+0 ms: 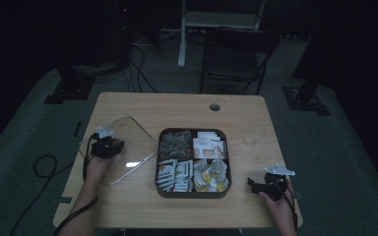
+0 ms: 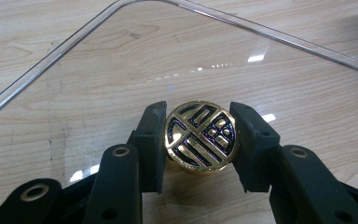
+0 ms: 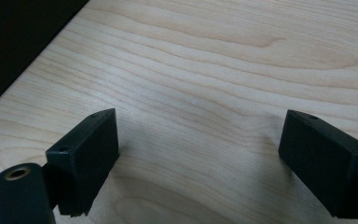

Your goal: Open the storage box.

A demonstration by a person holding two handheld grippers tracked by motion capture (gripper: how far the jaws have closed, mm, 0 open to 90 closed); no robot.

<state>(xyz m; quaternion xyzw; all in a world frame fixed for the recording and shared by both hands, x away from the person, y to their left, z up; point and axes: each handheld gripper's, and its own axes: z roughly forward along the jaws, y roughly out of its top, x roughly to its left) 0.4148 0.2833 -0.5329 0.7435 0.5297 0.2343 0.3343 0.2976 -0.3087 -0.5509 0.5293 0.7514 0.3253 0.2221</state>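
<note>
A clear square lid (image 1: 128,147) lies flat on the wooden table (image 1: 177,105), left of the box. Its round gold knob (image 2: 200,136) with a black pattern sits between the pads of my left gripper (image 2: 199,140), which press on both its sides. In the high view my left gripper (image 1: 109,145) rests over the lid's middle. The dark square box (image 1: 194,162) holds several kinds of packets in four compartments and stands uncovered. My right gripper (image 1: 257,186) stays low on the table right of the box, and its jaws (image 3: 200,156) stand wide apart over bare wood.
A clear glass (image 1: 254,133) stands right of the box. A round cable hole (image 1: 214,106) is in the far table top. A black chair (image 1: 236,59) and cables (image 1: 138,69) are on the floor beyond.
</note>
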